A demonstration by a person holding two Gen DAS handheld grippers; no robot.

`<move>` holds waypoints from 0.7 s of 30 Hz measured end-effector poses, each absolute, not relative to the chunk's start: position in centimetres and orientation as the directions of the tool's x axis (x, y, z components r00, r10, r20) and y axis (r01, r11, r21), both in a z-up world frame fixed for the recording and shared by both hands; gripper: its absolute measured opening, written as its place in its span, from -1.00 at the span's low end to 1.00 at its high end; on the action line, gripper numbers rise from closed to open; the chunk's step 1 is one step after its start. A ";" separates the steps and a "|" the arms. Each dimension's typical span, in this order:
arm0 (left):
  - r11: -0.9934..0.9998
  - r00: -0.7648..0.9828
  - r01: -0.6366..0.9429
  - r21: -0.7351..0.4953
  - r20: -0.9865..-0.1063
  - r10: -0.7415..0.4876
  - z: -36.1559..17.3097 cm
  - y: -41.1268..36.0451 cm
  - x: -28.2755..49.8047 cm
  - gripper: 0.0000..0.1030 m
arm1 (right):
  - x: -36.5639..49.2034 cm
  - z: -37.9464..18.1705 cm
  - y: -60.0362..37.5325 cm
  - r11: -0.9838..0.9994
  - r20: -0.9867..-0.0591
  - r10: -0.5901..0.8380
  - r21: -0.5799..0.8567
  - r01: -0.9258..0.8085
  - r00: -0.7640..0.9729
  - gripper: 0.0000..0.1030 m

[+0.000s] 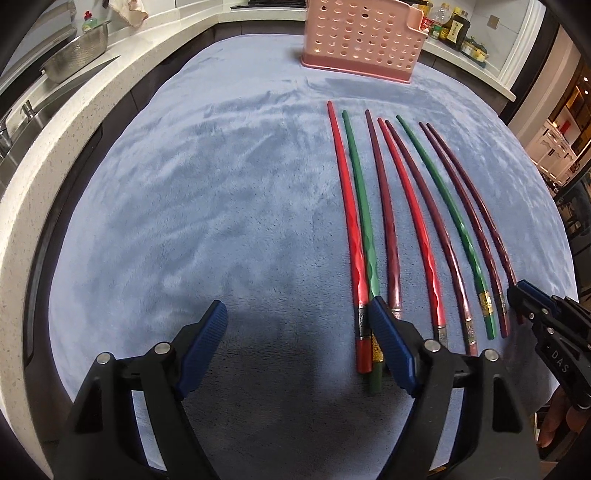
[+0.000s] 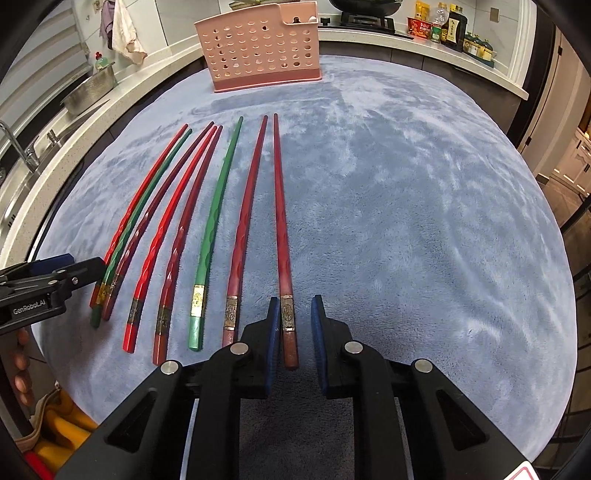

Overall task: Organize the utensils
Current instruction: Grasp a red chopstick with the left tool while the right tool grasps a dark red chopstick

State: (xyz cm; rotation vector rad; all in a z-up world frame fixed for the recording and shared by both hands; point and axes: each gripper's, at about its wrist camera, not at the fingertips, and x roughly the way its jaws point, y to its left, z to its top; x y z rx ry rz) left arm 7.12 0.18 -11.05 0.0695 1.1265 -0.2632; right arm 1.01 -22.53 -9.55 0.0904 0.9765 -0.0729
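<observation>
Several red, green and dark red chopsticks lie side by side on a blue cloth (image 2: 406,221), tips toward a pink perforated basket (image 2: 262,51) (image 1: 362,40) at the far end. My right gripper (image 2: 295,306) straddles the thick end of the rightmost dark red chopstick (image 2: 280,221). Its jaws are narrow: the left pad is against the stick and a small gap shows at the right pad. My left gripper (image 1: 297,310) stands wide open low over the cloth (image 1: 221,184). Its right finger (image 1: 388,332) covers the ends of a red chopstick (image 1: 351,229) and a green chopstick (image 1: 364,221).
A pale counter runs around the table, with a steel colander (image 1: 77,51) and a sink tap (image 2: 22,147) on the left and bottles (image 1: 454,29) at the back right. Something yellow (image 2: 62,424) lies below the table's near left edge.
</observation>
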 end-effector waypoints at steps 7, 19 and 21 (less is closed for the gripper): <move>0.965 0.407 0.250 -0.076 -0.896 -0.176 -11.3 0.1 7.2 0.48 | 1.0 -9.7 -22.4 0.994 -0.830 -0.023 0.040 0.101 0.558 -0.69; 0.964 0.400 0.241 -0.109 -0.894 -0.201 -11.3 0.6 7.3 0.31 | 1.0 -9.7 -22.4 0.994 -0.830 -0.023 0.040 0.102 0.557 -0.69; 0.964 0.401 0.250 -0.095 -0.895 -0.192 -11.3 0.3 7.3 0.31 | 1.0 -9.7 -22.4 0.994 -0.830 -0.024 0.040 0.102 0.557 -0.69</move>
